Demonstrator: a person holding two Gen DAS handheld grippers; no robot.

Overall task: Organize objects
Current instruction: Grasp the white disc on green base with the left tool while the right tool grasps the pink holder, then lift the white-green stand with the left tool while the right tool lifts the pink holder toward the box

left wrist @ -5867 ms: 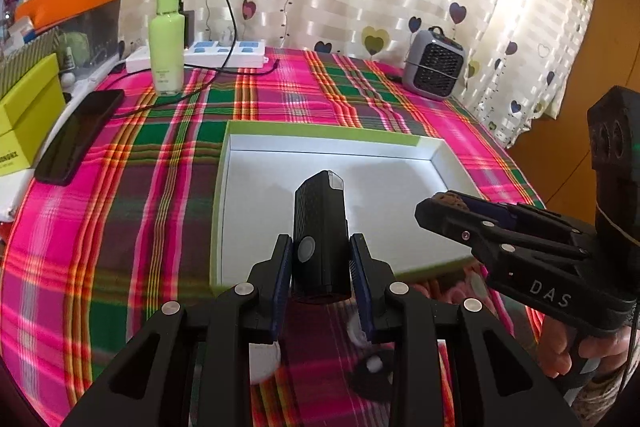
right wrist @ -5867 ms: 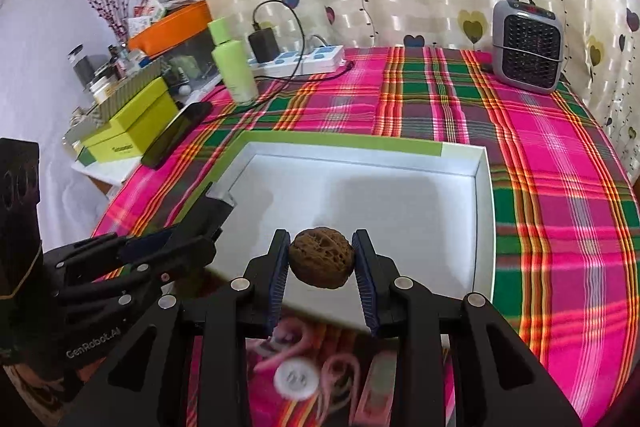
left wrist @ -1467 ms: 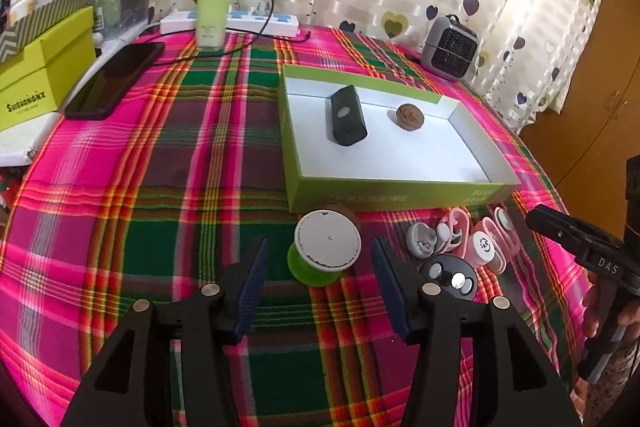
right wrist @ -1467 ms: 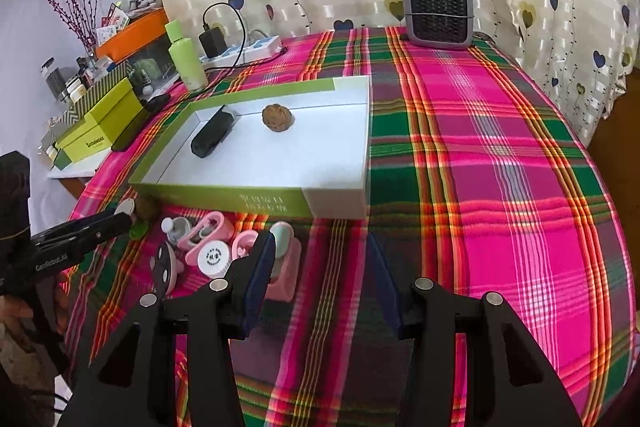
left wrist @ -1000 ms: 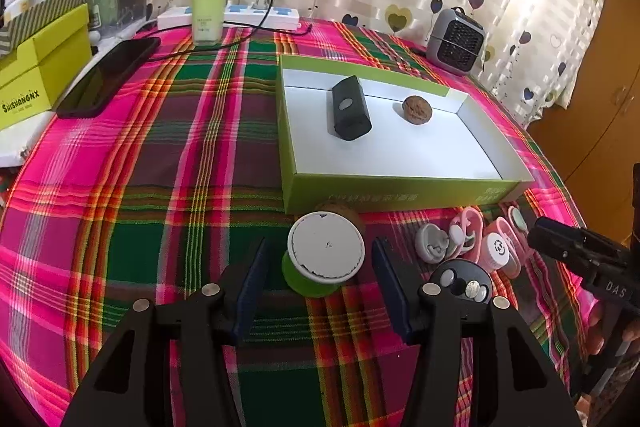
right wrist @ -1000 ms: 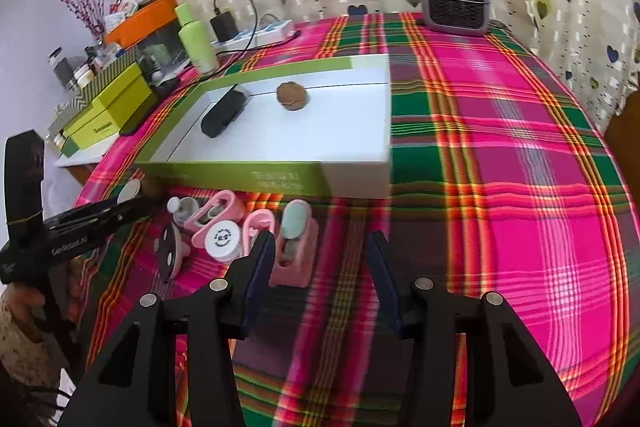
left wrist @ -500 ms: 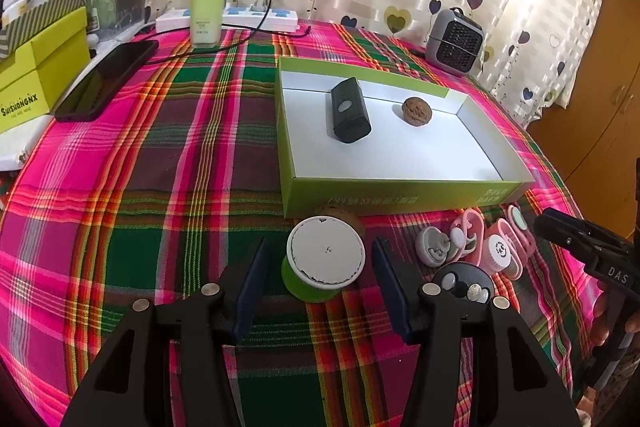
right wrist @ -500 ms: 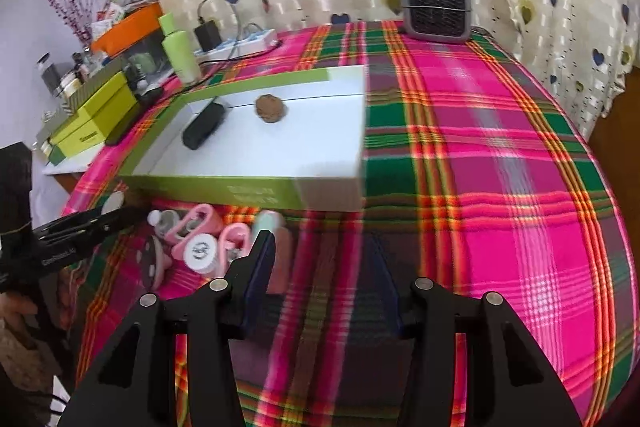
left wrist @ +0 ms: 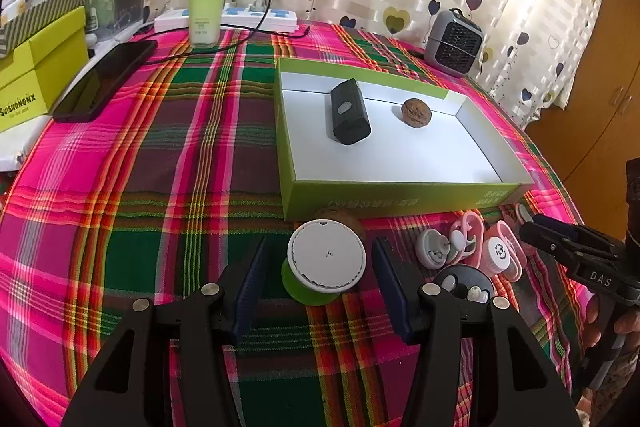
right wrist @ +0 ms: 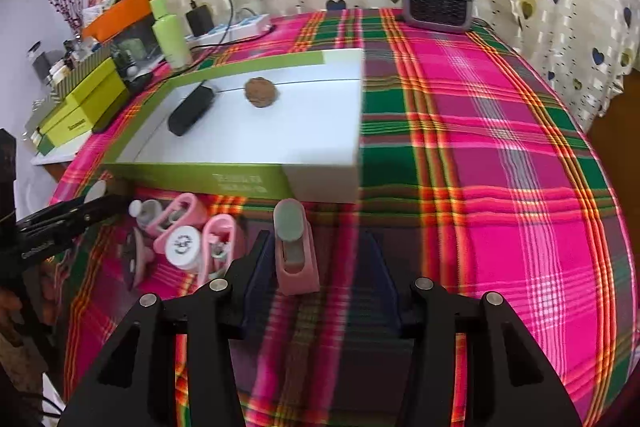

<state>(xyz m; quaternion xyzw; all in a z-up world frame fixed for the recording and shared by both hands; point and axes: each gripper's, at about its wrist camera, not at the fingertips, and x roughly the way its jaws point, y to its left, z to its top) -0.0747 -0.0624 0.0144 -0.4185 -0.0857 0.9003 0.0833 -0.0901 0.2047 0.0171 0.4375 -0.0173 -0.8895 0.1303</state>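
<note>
Right now both tools are lining up the next picks: the left gripper hangs with its fingers spread either side of the green spool, not touching it, and the right gripper stands just as empty and apart, the pink clip close by its left finger. Next, I judge, each must lower and close squarely on its piece, then lift it over the near wall of the green-sided tray. Counted outward: one spool, several pink clips I cannot number surely, then one black case and one walnut in the tray.
</note>
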